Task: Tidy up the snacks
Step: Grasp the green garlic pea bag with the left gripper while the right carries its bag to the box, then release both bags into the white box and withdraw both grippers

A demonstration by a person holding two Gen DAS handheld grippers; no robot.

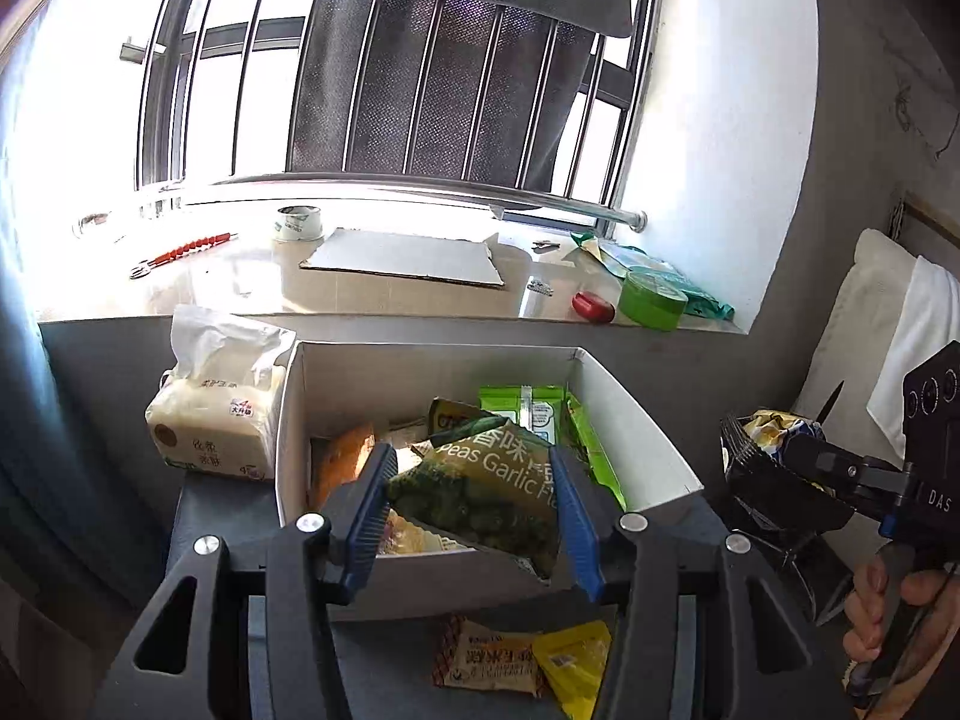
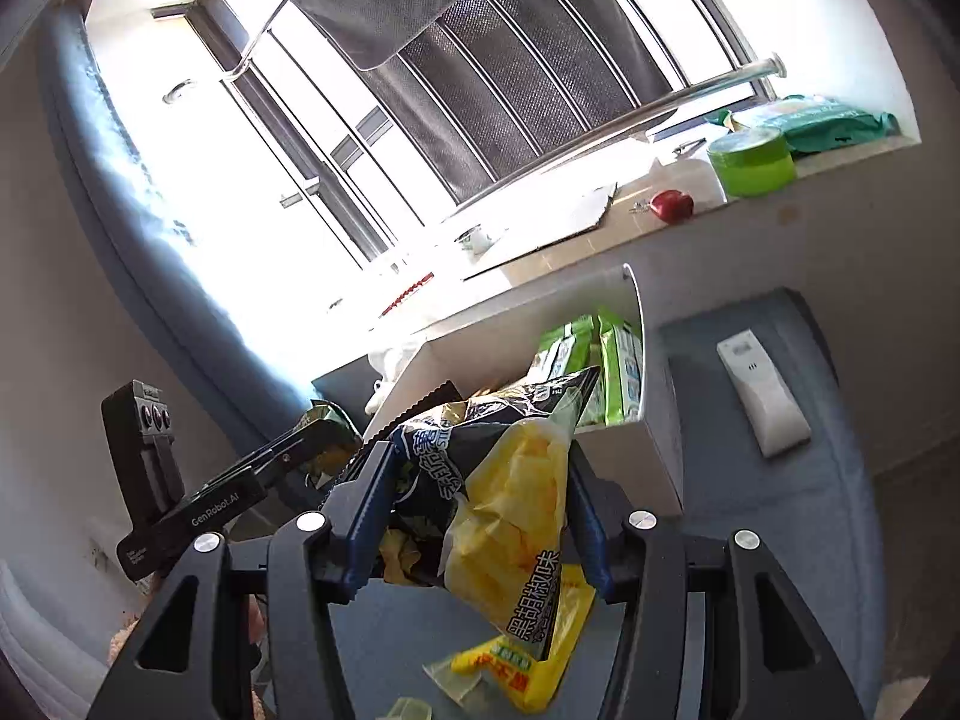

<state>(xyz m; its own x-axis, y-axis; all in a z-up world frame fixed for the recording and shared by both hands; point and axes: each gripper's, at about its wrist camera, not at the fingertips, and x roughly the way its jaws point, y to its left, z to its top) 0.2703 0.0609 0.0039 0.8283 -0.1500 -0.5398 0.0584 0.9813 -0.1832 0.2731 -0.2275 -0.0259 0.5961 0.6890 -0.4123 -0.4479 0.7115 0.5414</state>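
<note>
A white box (image 1: 636, 420) on the dark blue table holds several snack packs, with green packs (image 1: 528, 405) at its back. My left gripper (image 1: 474, 474) is shut on a green garlic peas bag (image 1: 480, 480) and holds it over the box's front edge. My right gripper (image 2: 480, 480) is shut on a black and yellow chip bag (image 2: 510, 498), held above the table just right of the box (image 2: 636, 456); it shows in the left wrist view (image 1: 774, 444) too. A brown pack (image 1: 492, 654) and a yellow pack (image 1: 576, 660) lie on the table in front of the box.
A tissue pack (image 1: 216, 414) stands left of the box. A white remote (image 2: 762, 396) lies on the table to the right. The windowsill behind holds cardboard (image 1: 408, 258), a tape roll (image 1: 298, 223), a red object (image 1: 593, 306) and a green tape roll (image 1: 651, 300).
</note>
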